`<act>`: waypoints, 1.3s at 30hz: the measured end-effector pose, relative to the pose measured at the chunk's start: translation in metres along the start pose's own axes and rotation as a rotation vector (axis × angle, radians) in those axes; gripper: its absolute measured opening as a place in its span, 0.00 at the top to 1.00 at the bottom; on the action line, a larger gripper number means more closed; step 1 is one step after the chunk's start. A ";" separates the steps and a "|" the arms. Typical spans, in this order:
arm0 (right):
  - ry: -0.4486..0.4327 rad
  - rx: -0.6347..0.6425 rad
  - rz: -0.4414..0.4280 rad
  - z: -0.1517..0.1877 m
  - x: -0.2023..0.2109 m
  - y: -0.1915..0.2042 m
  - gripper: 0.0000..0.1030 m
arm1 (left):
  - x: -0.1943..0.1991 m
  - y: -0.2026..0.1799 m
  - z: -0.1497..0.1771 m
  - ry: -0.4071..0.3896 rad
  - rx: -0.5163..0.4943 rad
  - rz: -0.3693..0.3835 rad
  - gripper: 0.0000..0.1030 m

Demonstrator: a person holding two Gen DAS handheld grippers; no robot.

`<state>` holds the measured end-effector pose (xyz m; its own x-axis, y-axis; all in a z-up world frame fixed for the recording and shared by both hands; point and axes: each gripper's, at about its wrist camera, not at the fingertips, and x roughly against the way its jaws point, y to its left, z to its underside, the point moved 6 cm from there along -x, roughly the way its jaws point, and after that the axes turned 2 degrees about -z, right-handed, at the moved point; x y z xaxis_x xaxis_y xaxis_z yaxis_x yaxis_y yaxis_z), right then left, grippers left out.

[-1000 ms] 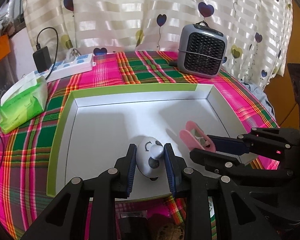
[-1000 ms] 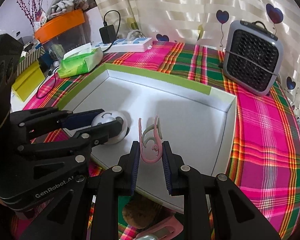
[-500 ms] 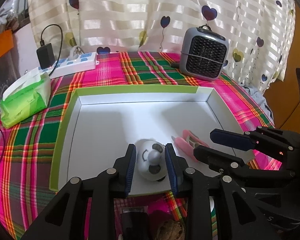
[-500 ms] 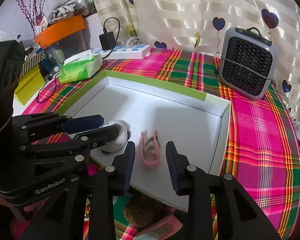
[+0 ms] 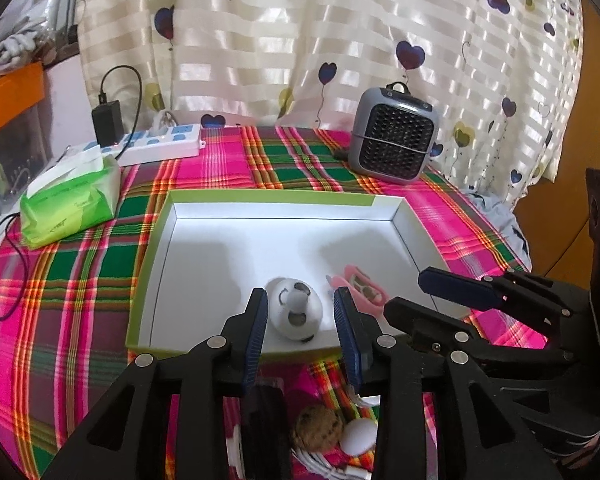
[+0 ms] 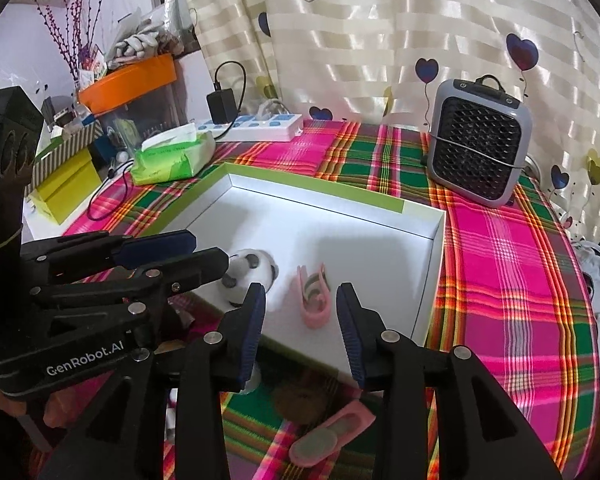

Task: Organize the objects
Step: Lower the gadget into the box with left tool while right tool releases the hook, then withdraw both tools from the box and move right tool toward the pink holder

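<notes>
On the plaid tablecloth (image 5: 76, 280), toward its far left corner, a green pack of tissues (image 5: 70, 200) lies beside a white power strip (image 5: 160, 146) with a black charger (image 5: 107, 122) plugged into it. In the middle of the cloth sits a shallow white tray with a green rim (image 5: 272, 197). Near the tray's front edge rests a small white panda-faced toy (image 5: 296, 314), and the left gripper (image 5: 300, 316) hangs over it with its jaws opening, the blue pads (image 5: 258, 320) standing clear on either side of the toy, so it is released and lying on the tray floor. Just to the right of the panda, also near the front edge, a pink hair clip (image 6: 314, 298) lies on the tray floor; the right gripper (image 6: 300, 312) is above it, jaws opening, both pads apart from the clip, nothing grasped. In front of the tray's front edge, on the cloth under the grippers, lie a brown walnut-like ball (image 5: 318, 428), a white egg-shaped thing (image 5: 358, 434) and another pink clip (image 6: 332, 438). Toward the far right corner of the cloth a small grey fan heater (image 5: 394, 148) stands upright before the striped curtain with heart balloons (image 5: 340, 40).
</notes>
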<state>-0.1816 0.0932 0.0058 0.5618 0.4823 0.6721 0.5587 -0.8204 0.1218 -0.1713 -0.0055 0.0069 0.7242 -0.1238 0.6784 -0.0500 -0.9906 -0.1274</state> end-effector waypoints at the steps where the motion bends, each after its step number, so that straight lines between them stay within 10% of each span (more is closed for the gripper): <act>1: -0.004 -0.002 -0.002 0.001 0.002 0.001 0.63 | 0.002 -0.001 0.001 -0.003 0.000 0.000 0.68; 39: -0.008 0.009 -0.011 0.064 0.058 0.043 0.63 | 0.067 -0.025 0.071 -0.017 -0.042 -0.009 0.71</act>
<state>-0.0858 0.1054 0.0040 0.5604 0.4933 0.6653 0.5703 -0.8123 0.1219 -0.0729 0.0147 0.0046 0.7361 -0.1138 0.6672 -0.0716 -0.9933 -0.0904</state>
